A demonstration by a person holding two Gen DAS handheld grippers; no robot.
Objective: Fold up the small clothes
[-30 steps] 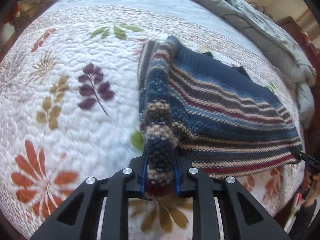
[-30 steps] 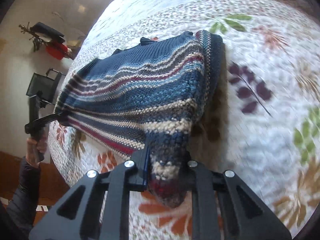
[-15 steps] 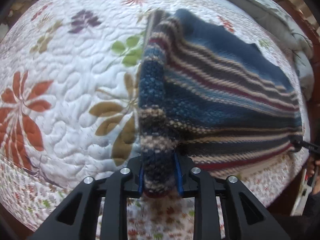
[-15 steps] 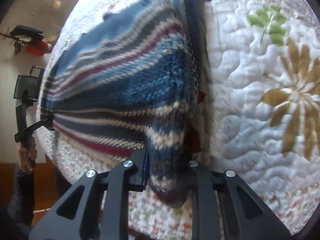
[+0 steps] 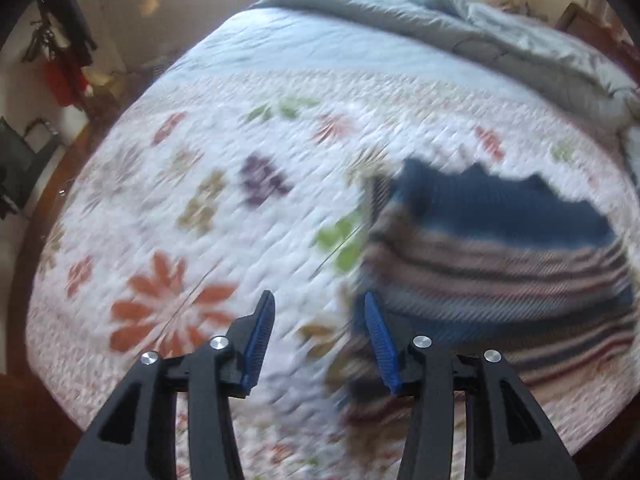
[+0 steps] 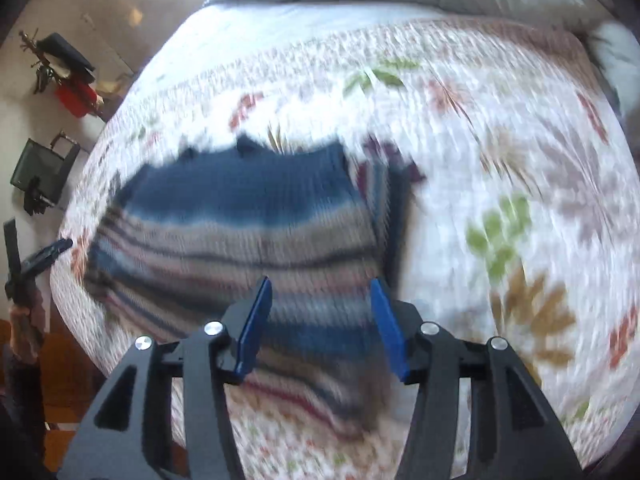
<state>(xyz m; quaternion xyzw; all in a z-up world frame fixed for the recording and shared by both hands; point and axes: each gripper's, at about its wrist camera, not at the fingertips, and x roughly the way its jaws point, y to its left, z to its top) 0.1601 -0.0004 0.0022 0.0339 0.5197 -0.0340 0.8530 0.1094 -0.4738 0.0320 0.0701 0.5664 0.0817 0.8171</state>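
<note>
A striped knit sweater (image 5: 500,256), navy with cream, red and grey bands, lies folded on the floral quilt (image 5: 200,184). In the left wrist view it sits to the right of my left gripper (image 5: 318,300), whose jaws are opening with nothing between them. In the right wrist view the sweater (image 6: 240,232) spreads ahead and to the left beneath my right gripper (image 6: 320,286). That gripper's jaws are opening above the knit, and its blue pads (image 6: 256,320) do not press on it. At the left edge of that view the left gripper (image 6: 48,252) shows, with a hand on it.
A grey duvet (image 5: 480,28) is bunched along the far end of the bed. Red and dark items (image 6: 72,80) hang on the left wall, with a dark bag (image 6: 40,172) below. Wooden floor (image 6: 68,368) shows past the quilt's near left edge. Both views are motion-blurred.
Both grippers were shut on the sweater's near edge and have let it go, jaws now apart. Both have lifted and tilted up, so the far bed and wall come into view.
</note>
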